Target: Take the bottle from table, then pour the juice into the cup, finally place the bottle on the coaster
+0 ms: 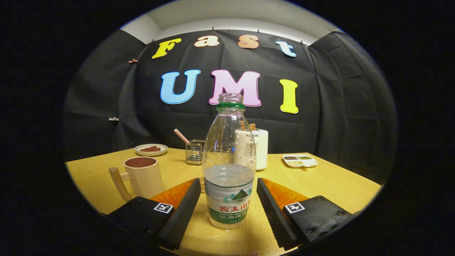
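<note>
A clear plastic bottle (229, 167) stands upright on the wooden table (330, 185), uncapped, with a green neck ring and clear liquid filling its lower half. My gripper (228, 182) is open, and the bottle sits between the two fingers. Their tips reach close to the bottle's sides, but I see no squeeze on it. A beige cup (142, 176) with a handle stands to the left, just beyond the left finger (181, 213). A small patterned edge (201, 185) peeks out behind the bottle's left side; I cannot tell what it is.
Behind the bottle stands a white container (261, 147). Left of it is a wire holder (194, 152) with a striped straw. A white plate (151, 149) with brown food sits at the back left, and a divided dish (300, 160) of grains at the back right.
</note>
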`<action>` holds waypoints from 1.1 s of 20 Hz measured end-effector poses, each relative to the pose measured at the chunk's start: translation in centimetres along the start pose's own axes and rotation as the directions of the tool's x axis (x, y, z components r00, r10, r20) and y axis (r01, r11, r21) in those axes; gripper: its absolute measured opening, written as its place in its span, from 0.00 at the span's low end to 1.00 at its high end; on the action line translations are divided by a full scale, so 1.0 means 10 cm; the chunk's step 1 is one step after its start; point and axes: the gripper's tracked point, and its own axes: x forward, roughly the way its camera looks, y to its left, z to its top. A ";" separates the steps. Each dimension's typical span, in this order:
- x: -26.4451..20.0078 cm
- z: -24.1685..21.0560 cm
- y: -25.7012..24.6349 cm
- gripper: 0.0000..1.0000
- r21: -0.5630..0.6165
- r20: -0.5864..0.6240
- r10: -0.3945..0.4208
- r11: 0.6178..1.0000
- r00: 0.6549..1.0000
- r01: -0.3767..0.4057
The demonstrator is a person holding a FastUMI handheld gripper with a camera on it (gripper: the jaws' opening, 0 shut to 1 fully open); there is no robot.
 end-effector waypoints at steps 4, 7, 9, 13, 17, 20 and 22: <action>0.14 -0.04 -0.06 0.87 0.039 -0.010 -0.027 0.999 1.000 0.027; 0.17 -0.04 -0.05 0.77 0.009 -0.021 -0.028 1.000 0.999 0.028; 0.16 -0.02 -0.05 0.74 -0.024 -0.026 -0.038 0.999 0.999 0.038; 0.22 0.00 0.00 0.70 -0.098 -0.081 -0.046 0.994 0.996 0.038; 0.29 0.14 -0.07 0.70 -0.154 -0.117 -0.064 0.987 0.991 0.046; 0.29 0.39 -0.20 0.70 -0.267 -0.104 -0.110 0.961 0.988 0.079; 0.32 0.57 -0.20 0.70 -0.368 -0.084 -0.119 0.926 0.989 0.080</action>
